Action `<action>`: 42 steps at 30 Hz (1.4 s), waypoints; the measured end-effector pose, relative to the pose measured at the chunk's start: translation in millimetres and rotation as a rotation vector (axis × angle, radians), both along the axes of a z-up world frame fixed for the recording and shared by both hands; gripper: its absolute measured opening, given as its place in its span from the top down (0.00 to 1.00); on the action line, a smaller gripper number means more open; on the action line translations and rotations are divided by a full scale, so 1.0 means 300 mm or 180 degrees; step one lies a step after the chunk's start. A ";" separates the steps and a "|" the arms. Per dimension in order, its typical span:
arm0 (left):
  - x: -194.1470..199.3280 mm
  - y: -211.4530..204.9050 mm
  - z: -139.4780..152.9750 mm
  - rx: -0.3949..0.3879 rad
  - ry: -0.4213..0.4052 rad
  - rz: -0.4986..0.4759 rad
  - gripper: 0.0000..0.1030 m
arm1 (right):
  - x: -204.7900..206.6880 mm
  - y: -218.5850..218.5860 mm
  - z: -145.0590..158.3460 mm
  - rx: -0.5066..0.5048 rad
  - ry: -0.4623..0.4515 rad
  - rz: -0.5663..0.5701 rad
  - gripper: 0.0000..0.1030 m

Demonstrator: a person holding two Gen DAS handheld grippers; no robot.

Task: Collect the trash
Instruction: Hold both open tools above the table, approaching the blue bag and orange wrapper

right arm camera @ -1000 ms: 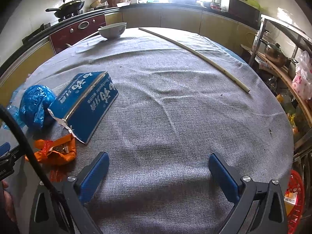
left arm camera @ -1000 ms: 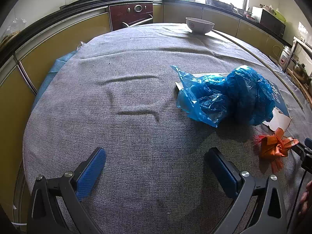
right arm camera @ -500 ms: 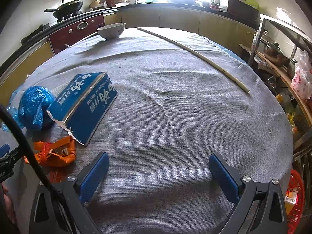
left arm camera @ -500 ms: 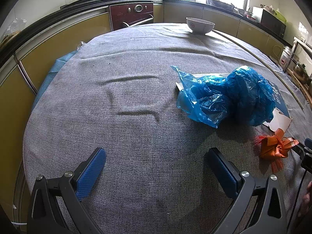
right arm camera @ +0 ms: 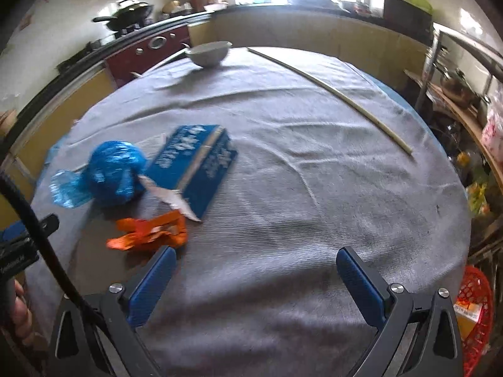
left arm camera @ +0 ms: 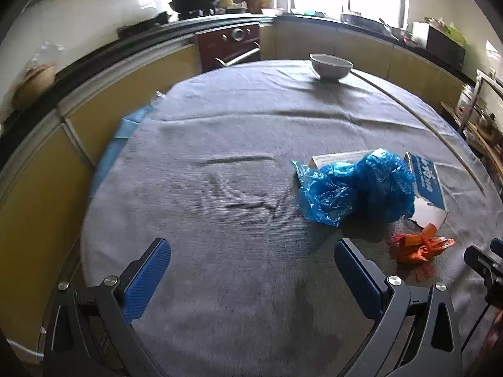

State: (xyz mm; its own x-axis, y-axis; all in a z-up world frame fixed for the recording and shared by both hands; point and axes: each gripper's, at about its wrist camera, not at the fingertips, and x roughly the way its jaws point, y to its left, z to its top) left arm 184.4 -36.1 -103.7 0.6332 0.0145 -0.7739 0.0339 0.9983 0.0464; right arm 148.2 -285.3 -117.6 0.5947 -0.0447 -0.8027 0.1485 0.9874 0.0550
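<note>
On the table: a round top under a grey cloth (left arm camera: 239, 157), trash bunched on one side, nothing collected yet as far as these views show.
Left gripper (left arm camera: 251, 271): fingers spread wide, nothing between them, hovering over bare cloth; the trash lies ahead and to its right.
Right gripper (right arm camera: 256, 279): fingers spread wide and empty too; its left finger sits just beside the orange wrapper.
Orange wrapper (right arm camera: 147, 231): crumpled flat on the cloth, nearest piece to both grippers, close to the torn end of the box.
Blue plastic bag (left arm camera: 355, 188): scrunched into a loose ball with a tail, resting against the box.
Blue carton box (right arm camera: 195, 163): flattened, printed with white characters, one end torn open to white card.
Not trash, by my reading: a white bowl (left arm camera: 330, 66) at the far edge and a long thin stick (right arm camera: 339, 94) well apart from the pile.
Likely bin: a red basket (right arm camera: 476, 317) below the table edge on the right, only partly seen.
Risk, wrapper: thin and flat, so closing fingers may pinch cloth with it and drag the whole cover.
Risk, bag: light film may slip out or snag the box and pull it along.
Risk, crowding: both grippers reaching the same pile could collide.
</note>
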 end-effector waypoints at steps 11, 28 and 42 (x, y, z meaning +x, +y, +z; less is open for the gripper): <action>-0.119 -0.051 0.111 0.0114 -0.0182 0.0011 0.00 | -0.123 0.010 0.113 0.0099 -0.0377 0.0127 0.00; -0.200 -0.110 0.173 0.0163 -0.0296 -0.0096 0.00 | -0.228 0.015 0.174 0.0164 -0.0551 0.0251 0.00; -0.127 -0.002 0.148 0.0123 -0.0235 -0.0028 0.00 | -0.134 0.113 0.142 0.0386 -0.0390 0.0403 0.00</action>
State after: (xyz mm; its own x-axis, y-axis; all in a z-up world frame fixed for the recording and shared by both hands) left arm 146.4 -36.8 -59.3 0.6888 0.0376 -0.7240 0.0376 0.9955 0.0875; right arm 108.0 -251.4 -75.0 0.6829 0.1291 -0.7190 0.0086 0.9828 0.1846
